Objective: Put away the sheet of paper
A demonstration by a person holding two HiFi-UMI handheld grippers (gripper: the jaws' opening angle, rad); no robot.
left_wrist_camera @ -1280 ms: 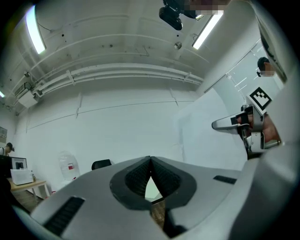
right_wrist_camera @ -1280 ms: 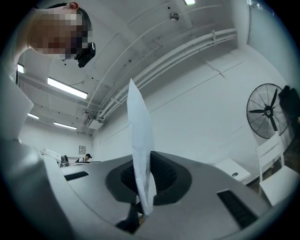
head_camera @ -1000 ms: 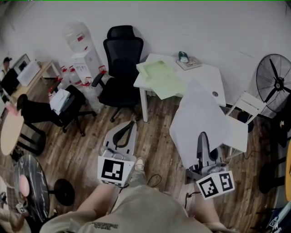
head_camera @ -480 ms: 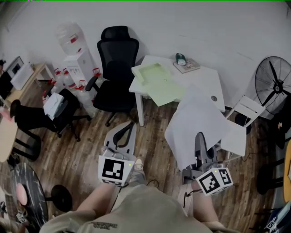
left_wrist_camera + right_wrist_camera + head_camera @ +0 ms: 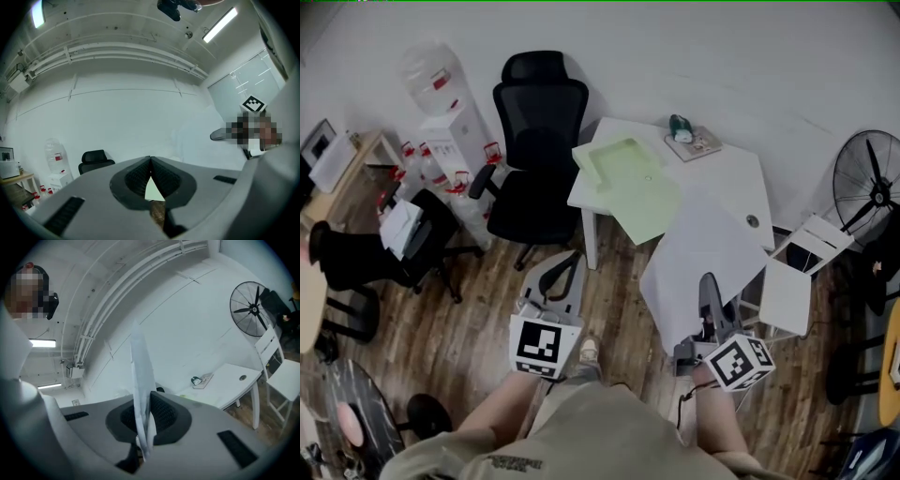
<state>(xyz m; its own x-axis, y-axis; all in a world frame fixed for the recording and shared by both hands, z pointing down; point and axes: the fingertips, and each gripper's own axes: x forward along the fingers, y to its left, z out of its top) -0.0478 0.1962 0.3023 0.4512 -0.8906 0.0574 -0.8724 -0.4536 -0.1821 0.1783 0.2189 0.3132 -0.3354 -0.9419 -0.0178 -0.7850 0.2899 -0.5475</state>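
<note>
A large white sheet of paper (image 5: pixel 698 258) stands up from my right gripper (image 5: pixel 709 286), which is shut on its lower edge. In the right gripper view the sheet (image 5: pixel 140 364) runs edge-on between the pads of the right gripper (image 5: pixel 143 404). It hangs over the floor just in front of the white table (image 5: pixel 727 183). A pale green folder (image 5: pixel 630 180) lies open on the table's left part and overhangs its front edge. My left gripper (image 5: pixel 560 279) is held low over the wooden floor, shut with nothing in it. In its own view the left gripper (image 5: pixel 150 161) points at the white wall.
A black office chair (image 5: pixel 534 141) stands left of the table, with a water dispenser (image 5: pixel 441 117) beyond it. A white chair (image 5: pixel 797 281) and a standing fan (image 5: pixel 872 183) are at the right. A small book with an object on it (image 5: pixel 689 139) lies at the table's back.
The sheet in my right gripper has turned and now shows narrower. Both grippers stay low and shut. The room has drifted slightly as the head moved.
</note>
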